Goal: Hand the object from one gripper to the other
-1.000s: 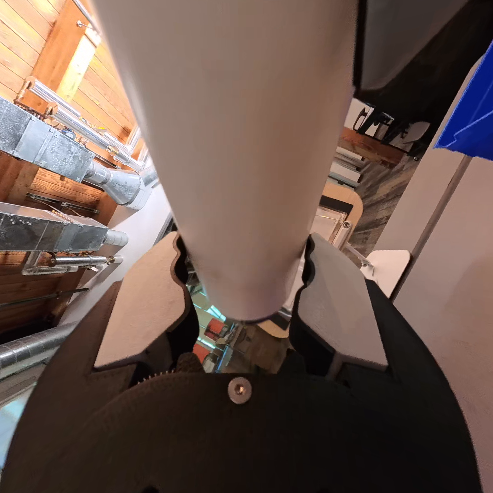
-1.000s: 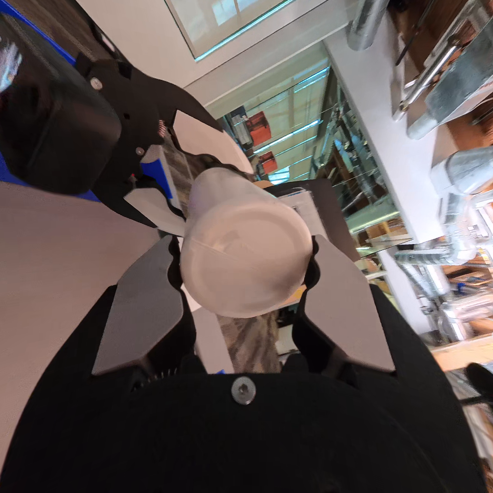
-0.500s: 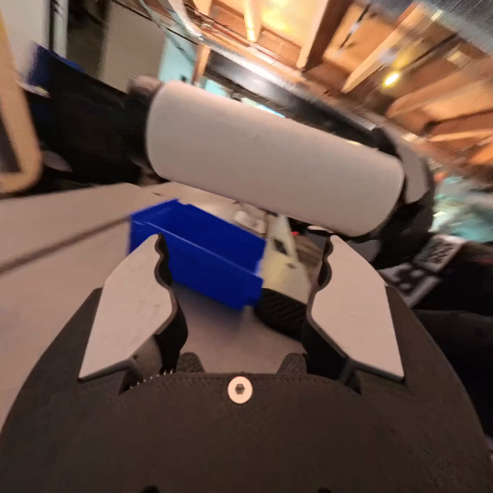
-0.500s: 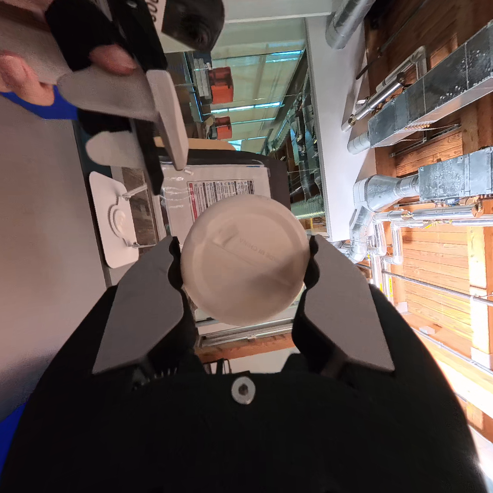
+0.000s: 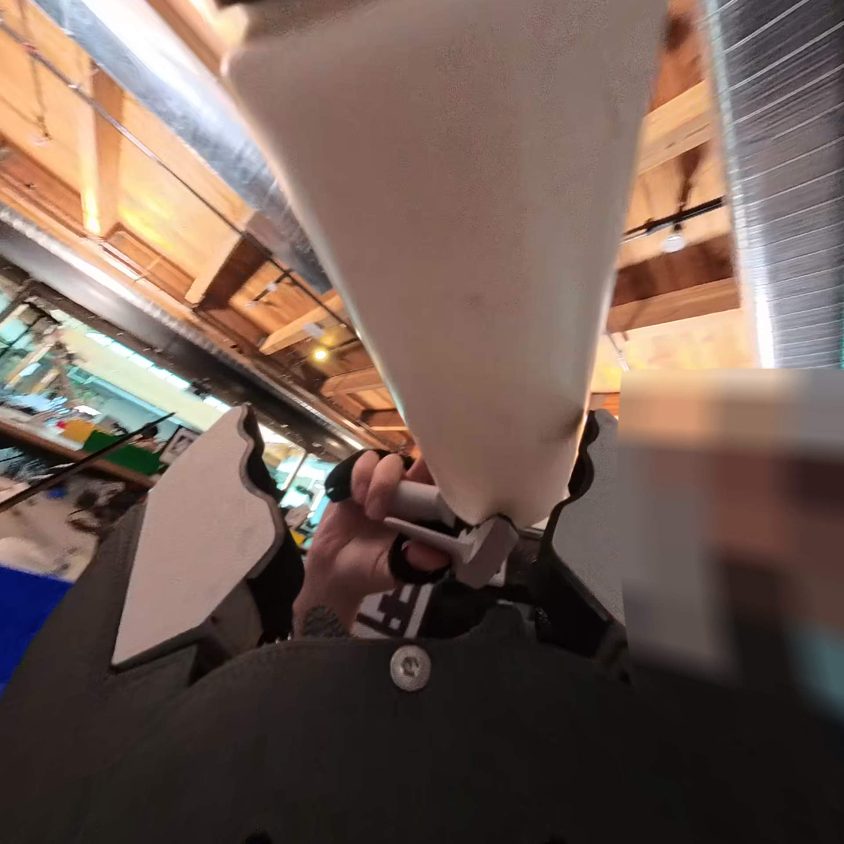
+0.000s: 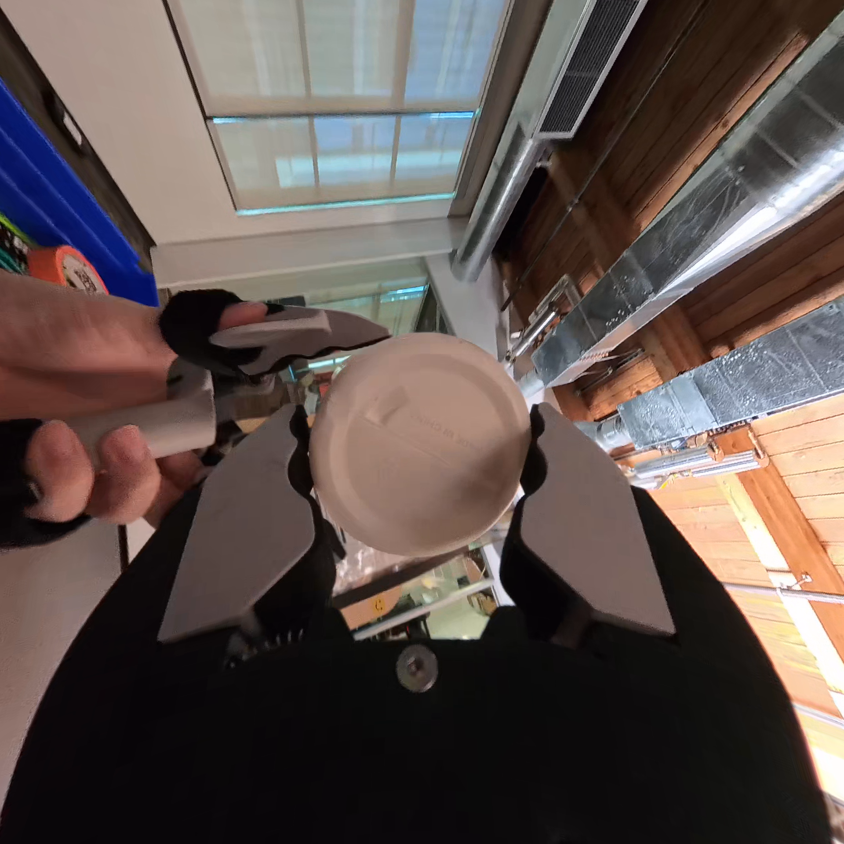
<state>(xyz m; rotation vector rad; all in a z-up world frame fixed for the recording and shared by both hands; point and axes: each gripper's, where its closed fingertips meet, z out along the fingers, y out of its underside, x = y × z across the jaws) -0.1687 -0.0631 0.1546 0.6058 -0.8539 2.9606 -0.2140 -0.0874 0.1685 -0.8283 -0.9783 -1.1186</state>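
The object is a white cylinder (image 5: 456,228). In the left wrist view it runs from the top of the frame down between my left gripper's (image 5: 420,413) fingers. It rests against the right finger (image 5: 589,525), with a gap to the left finger (image 5: 205,525); this gripper is open. In the right wrist view my right gripper (image 6: 418,411) is shut on the cylinder's round end (image 6: 418,443). One finger (image 6: 315,331) of the left gripper lies along the cylinder's upper left side. The other finger is hidden behind the cylinder.
A person's gloved hand (image 6: 68,461) holds the left gripper's handle. Another hand (image 5: 356,530) shows behind the cylinder. Blue bins (image 6: 55,192) and an orange tape roll (image 6: 68,274) are at the left. Metal ducts (image 6: 685,255) and wooden boards fill the background.
My left gripper let go of the cylinder, swung away, then came back around it with its fingers wider apart. My right gripper kept its hold and turned with the cylinder.
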